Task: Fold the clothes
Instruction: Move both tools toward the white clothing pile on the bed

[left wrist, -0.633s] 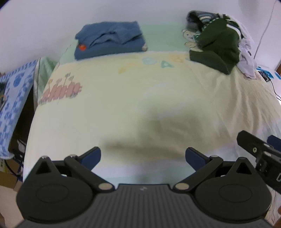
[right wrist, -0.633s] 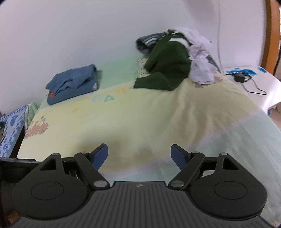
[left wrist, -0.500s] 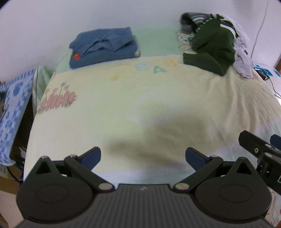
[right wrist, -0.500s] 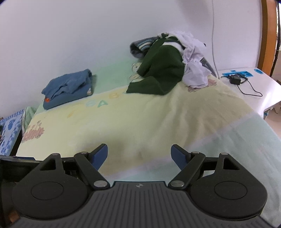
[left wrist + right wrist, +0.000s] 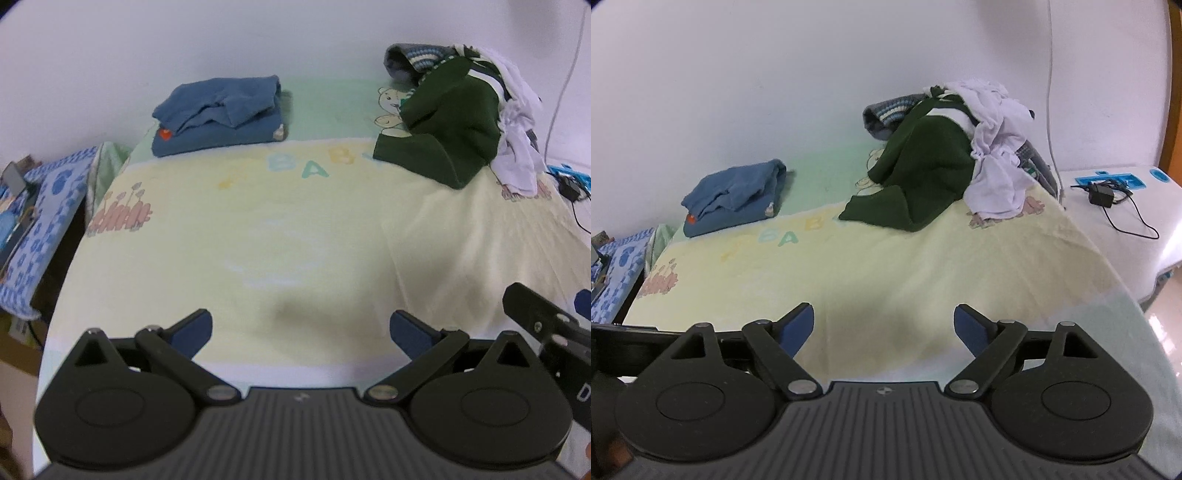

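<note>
A folded blue garment [image 5: 221, 112] [image 5: 737, 195] lies at the far left of the bed. At the far right sits a heap of unfolded clothes: a dark green sweater [image 5: 448, 118] [image 5: 923, 177] in front, a white garment [image 5: 521, 147] [image 5: 997, 158] over its right side, a striped knit [image 5: 894, 110] behind. My left gripper [image 5: 301, 330] is open over the near edge of the yellow blanket [image 5: 295, 240], holding nothing. My right gripper [image 5: 884, 323] is open too, empty, well short of the heap. Its body [image 5: 546, 325] shows at the right of the left wrist view.
The bed stands against a white wall. A blue patterned cloth [image 5: 40, 221] hangs over something beside the bed's left edge. To the right is a white surface [image 5: 1126, 206] with a black charger and cable [image 5: 1104, 195] and a blue object. A cord runs down the wall.
Both grippers have tilted and drawn back a little, so the clothes sit lower in both views. Nothing on the bed has moved, and both grippers stay open.
</note>
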`<state>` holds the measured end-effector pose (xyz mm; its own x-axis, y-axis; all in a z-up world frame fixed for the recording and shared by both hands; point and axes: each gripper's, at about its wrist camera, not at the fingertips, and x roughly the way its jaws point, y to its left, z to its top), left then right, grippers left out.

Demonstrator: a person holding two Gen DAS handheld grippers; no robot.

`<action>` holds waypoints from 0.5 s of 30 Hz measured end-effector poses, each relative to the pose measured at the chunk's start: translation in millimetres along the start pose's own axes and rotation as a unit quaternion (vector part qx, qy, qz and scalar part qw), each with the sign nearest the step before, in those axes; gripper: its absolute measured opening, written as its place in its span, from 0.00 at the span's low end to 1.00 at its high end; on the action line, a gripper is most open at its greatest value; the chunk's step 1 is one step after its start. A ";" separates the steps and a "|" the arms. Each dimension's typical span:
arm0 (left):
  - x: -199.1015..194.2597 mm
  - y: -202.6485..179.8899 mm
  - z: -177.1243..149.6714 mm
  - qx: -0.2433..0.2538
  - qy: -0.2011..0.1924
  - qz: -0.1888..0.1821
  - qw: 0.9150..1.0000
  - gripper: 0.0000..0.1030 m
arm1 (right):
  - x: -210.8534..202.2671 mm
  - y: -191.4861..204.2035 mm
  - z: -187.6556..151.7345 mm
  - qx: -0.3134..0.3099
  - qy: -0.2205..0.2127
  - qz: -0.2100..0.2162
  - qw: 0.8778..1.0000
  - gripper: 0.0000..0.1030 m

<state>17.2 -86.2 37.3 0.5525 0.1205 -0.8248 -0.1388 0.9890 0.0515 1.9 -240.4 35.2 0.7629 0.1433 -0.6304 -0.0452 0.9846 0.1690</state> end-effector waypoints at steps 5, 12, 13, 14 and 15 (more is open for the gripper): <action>-4.3 -34.9 -3.0 -0.004 -0.002 0.000 1.000 0.99 | -4.5 -31.3 8.5 -0.006 -0.020 0.000 1.000 0.85; -15.4 -68.6 9.9 0.000 -0.001 -0.008 1.000 0.99 | -15.0 -63.5 25.0 -0.018 -0.029 -0.001 0.999 0.86; -17.5 -73.5 12.1 0.003 -0.006 -0.006 1.000 0.99 | -16.5 -66.9 27.1 -0.016 -0.029 0.000 0.999 0.86; -19.8 -78.6 14.3 0.006 -0.011 -0.002 1.000 0.99 | -16.8 -68.7 30.6 -0.014 -0.030 -0.001 0.999 0.86; -21.0 -82.8 19.1 0.011 -0.013 -0.001 1.000 0.99 | -17.0 -70.4 34.0 -0.012 -0.032 -0.003 0.999 0.86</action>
<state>32.8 -169.0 61.1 0.5743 0.1209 -0.8096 -0.1200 0.9908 0.0629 14.1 -315.6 59.8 0.8032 0.1314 -0.5810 -0.0558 0.9877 0.1462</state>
